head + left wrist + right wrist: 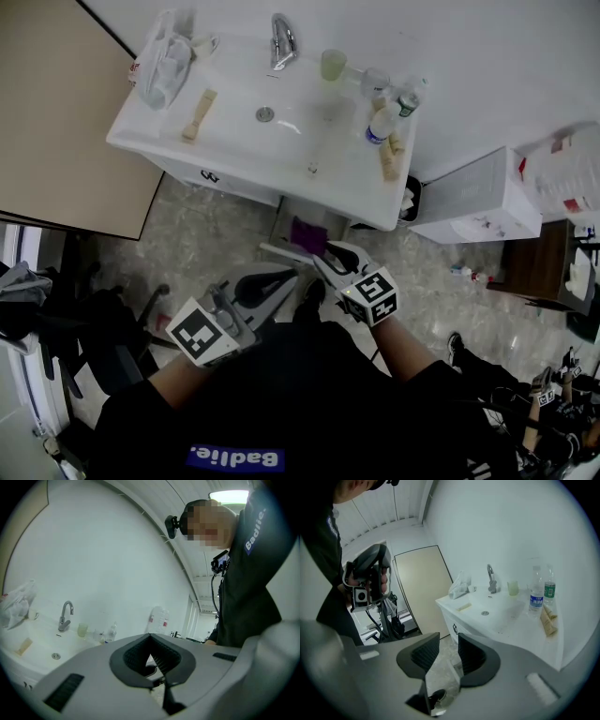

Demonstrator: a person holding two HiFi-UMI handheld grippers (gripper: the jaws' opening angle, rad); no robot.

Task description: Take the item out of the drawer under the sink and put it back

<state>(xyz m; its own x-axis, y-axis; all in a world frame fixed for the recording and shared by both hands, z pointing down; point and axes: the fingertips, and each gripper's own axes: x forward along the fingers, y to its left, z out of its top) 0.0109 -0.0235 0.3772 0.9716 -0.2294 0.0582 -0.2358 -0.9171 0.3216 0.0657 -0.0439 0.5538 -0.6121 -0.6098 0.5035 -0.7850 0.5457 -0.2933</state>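
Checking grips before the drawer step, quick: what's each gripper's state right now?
Left gripper: closed, nothing between its jaws.
Right gripper: open, jaws apart, nothing held.

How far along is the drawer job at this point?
Done: the drawer under the sink looks pulled open, with a purple item in it. In hand: nothing; the right gripper hovers near the purple item, jaws apart and empty, and the left gripper is shut, empty. Left: either the lift-out and return, or just closing the drawer; I cannot tell which from here.
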